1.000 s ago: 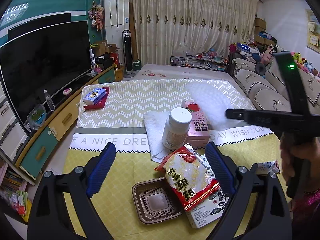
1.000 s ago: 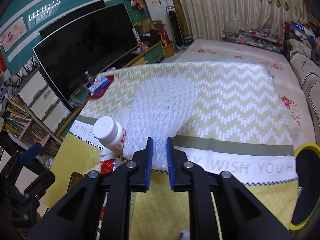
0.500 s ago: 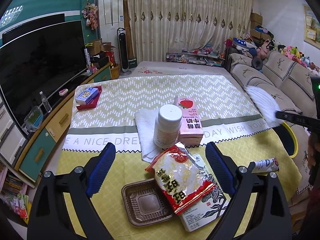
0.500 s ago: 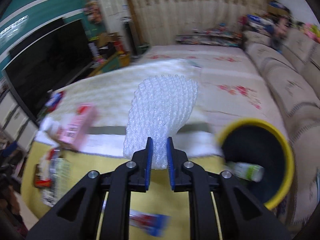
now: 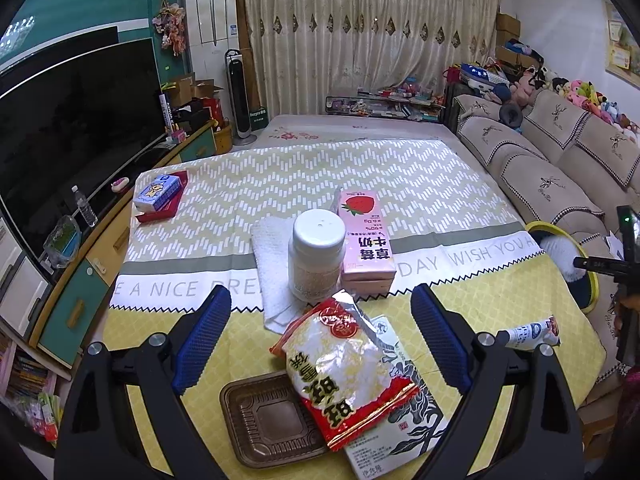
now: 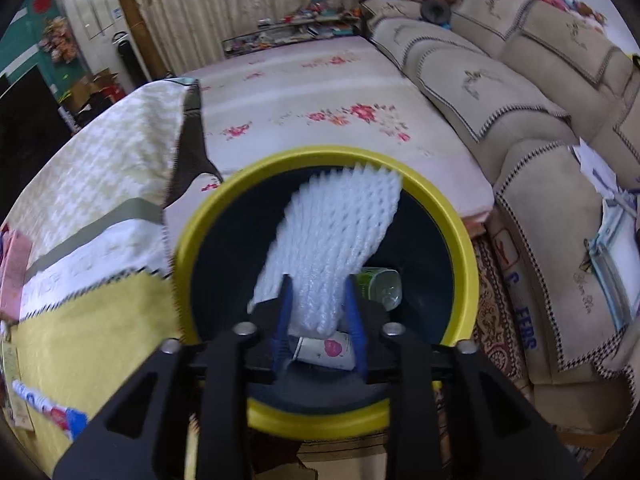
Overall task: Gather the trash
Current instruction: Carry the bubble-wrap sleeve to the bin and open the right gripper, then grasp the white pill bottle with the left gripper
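Note:
My right gripper (image 6: 319,308) points down into a dark bin with a yellow rim (image 6: 320,154) beside the table. Its jaws are opening, and a white foam net (image 6: 340,220) still stands between them, leaning over the bin's mouth. A green bottle (image 6: 380,284) and a white cup (image 6: 324,350) lie inside the bin. My left gripper (image 5: 320,300) hovers open over the table's near end, with nothing between its fingers. Below it lie a red-and-white snack bag (image 5: 344,372) and a brown plastic tray (image 5: 272,420). In the left wrist view the foam net (image 5: 560,252) shows over the bin (image 5: 588,304).
A white bottle (image 5: 318,256), a pink strawberry milk carton (image 5: 366,240) and a white towel (image 5: 270,264) stand mid-table. A printed box (image 5: 400,420) lies under the snack bag, a small wrapper (image 5: 528,332) near the right edge. A sofa (image 6: 540,160) flanks the bin.
My right gripper swung right with the foam net from over the table to over the bin, tipped downward, and its jaws have parted. The left gripper drifted slightly and stays open.

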`<state>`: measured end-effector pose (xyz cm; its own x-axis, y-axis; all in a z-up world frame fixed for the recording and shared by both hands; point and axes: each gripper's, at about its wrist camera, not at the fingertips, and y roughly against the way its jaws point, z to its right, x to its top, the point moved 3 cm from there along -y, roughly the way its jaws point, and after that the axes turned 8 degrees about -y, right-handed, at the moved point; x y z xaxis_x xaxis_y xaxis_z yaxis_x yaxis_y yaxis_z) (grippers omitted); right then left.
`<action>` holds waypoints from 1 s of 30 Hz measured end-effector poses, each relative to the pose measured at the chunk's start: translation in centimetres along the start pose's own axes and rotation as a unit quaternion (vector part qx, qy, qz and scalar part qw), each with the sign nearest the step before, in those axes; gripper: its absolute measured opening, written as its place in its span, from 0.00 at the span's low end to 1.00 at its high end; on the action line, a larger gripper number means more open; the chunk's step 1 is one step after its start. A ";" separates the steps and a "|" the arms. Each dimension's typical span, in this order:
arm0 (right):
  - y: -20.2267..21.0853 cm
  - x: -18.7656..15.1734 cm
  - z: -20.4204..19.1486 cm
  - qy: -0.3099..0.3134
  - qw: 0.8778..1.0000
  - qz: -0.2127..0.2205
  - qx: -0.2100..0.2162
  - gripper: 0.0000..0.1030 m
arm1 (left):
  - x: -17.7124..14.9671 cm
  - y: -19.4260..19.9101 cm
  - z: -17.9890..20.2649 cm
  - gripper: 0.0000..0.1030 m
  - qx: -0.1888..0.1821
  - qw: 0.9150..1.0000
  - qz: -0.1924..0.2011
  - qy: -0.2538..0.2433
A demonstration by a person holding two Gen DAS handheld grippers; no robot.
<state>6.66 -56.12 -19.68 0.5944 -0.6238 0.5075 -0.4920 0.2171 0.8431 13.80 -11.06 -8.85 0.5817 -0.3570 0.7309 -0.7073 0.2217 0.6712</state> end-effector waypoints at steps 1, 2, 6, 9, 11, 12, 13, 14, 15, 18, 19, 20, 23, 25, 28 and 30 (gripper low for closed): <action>-0.1 0.0 0.0 -0.003 1.000 0.002 -0.001 0.36 | 0.1 -0.1 0.0 0.87 0.000 1.000 -0.001 0.000; -0.1 0.1 0.0 -0.004 1.000 0.004 0.000 0.37 | 0.2 -0.2 0.0 0.87 0.002 1.000 -0.002 -0.002; 0.3 -0.1 -0.7 0.005 1.000 0.009 0.009 0.41 | 0.5 -0.9 -0.5 0.88 0.007 1.000 -0.007 -0.006; 0.4 -0.1 -1.3 0.011 1.000 0.009 0.016 0.41 | 1.0 -1.6 -1.1 0.88 0.000 1.000 -0.013 0.002; 0.5 -0.1 -1.7 0.014 1.000 0.010 0.020 0.41 | 1.3 -2.2 -1.4 0.88 -0.003 1.000 -0.018 0.006; 0.5 -0.1 -1.9 0.015 1.000 0.010 0.021 0.41 | 1.5 -2.7 -1.6 0.88 -0.003 1.000 -0.021 0.006; 0.6 -0.1 -2.2 0.017 1.000 0.009 0.024 0.41 | 1.7 -3.1 -1.7 0.88 -0.004 1.000 -0.023 0.005; 0.6 -0.2 -2.3 0.019 0.999 0.009 0.026 0.41 | 1.9 -3.4 -1.7 0.87 -0.005 1.000 -0.025 0.005; 0.7 -0.2 -2.5 0.021 0.999 0.009 0.027 0.42 | 2.1 -3.9 -1.7 0.87 -0.006 1.000 -0.027 0.004; 0.7 -0.2 -3.1 0.026 0.999 0.009 0.030 0.42 | 2.7 -5.1 -1.6 0.86 -0.010 0.999 -0.034 -0.004; 0.8 -0.2 -3.2 0.027 0.999 0.009 0.031 0.42 | 2.9 -5.4 -1.5 0.84 -0.011 0.999 -0.036 -0.006; 0.7 -0.2 -3.2 0.028 0.999 0.009 0.033 0.42 | 3.1 -5.8 -1.5 0.80 -0.012 0.999 -0.039 -0.007; 0.8 -0.1 -3.6 0.031 0.999 0.008 0.036 0.42 | 3.5 -7.3 -1.3 0.74 -0.013 0.998 -0.055 -0.013; 0.8 -0.1 -3.7 0.033 0.999 0.008 0.038 0.42 | 3.6 -7.9 -1.2 0.70 -0.016 0.998 -0.061 -0.017; 0.8 -0.1 -3.8 0.034 0.999 0.008 0.039 0.42 | 3.6 -8.9 -1.1 0.64 -0.020 0.997 -0.075 -0.019; 0.8 -0.1 -3.7 0.035 0.999 0.007 0.040 0.42 | 3.4 -9.3 -1.1 0.61 -0.025 0.996 -0.080 -0.017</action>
<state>8.56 -53.11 -18.39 0.6291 -0.5662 0.5327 -0.5481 0.1629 0.8204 22.80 -13.38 -12.44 0.6710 -0.4211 0.6102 -0.5852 0.2046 0.7847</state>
